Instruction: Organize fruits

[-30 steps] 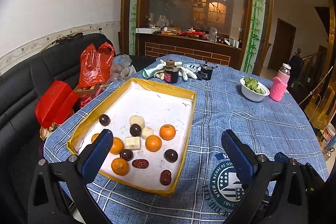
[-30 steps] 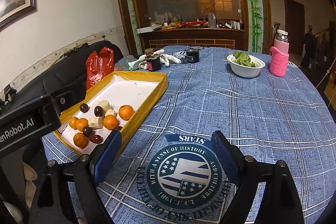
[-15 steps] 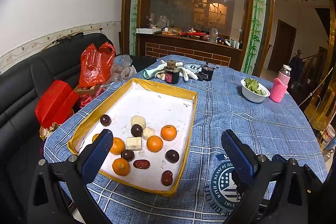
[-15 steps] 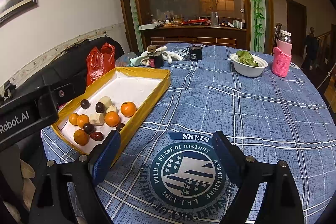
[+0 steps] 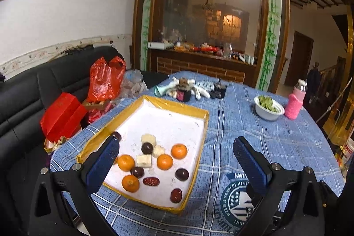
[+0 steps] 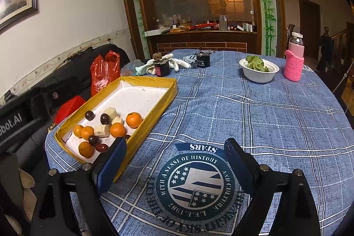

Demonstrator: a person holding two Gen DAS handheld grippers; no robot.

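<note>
Fruit (image 5: 164, 161) lies in the tray (image 5: 200, 154) between the left gripper's (image 5: 177, 160) wide, empty jaws; the right gripper's (image 6: 174, 160) jaws gape wide over the tabletop (image 6: 254, 116), tray at left.

A white bowl (image 6: 258, 72) of green leaves sits at the upper right of the right wrist view, just beside a bottle (image 6: 294, 61) in a pink knitted sleeve. At upper centre stand two dark jars (image 6: 162, 66) (white gloves (image 6: 177, 63) between them). A red bag (image 6: 104, 72) lies on the black sofa (image 5: 24, 94) at left.
</note>
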